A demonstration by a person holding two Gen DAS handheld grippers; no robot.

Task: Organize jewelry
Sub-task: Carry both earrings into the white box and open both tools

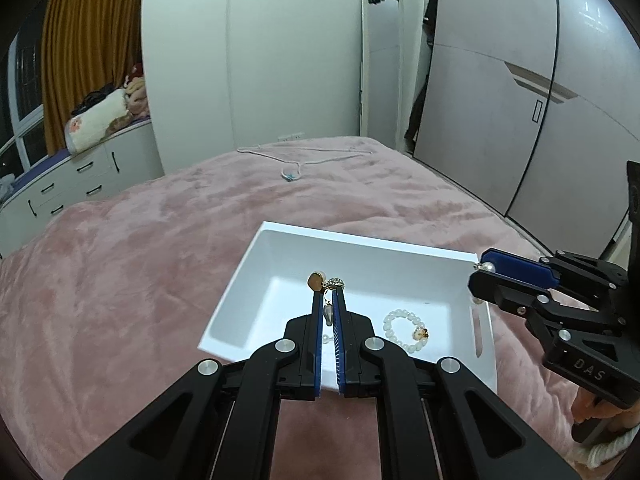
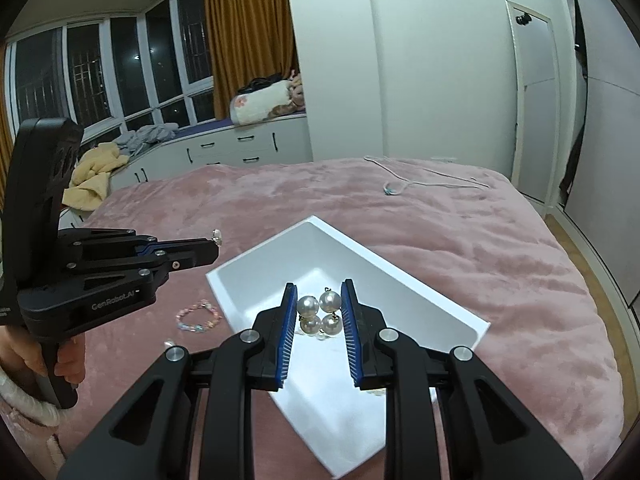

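Four glossy round pearls [image 2: 319, 313], rectangular white tray [image 2: 404, 276]

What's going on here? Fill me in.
A person is sorting jewelry into a white tray on a pink bedspread, with handheld tongs in each hand. The left tongs are shut on a gold earring cluster above the tray. The right tongs grip pearl earrings over it. A white bead bracelet already lies in the tray; a pastel bead bracelet sits on the bedspread outside it.
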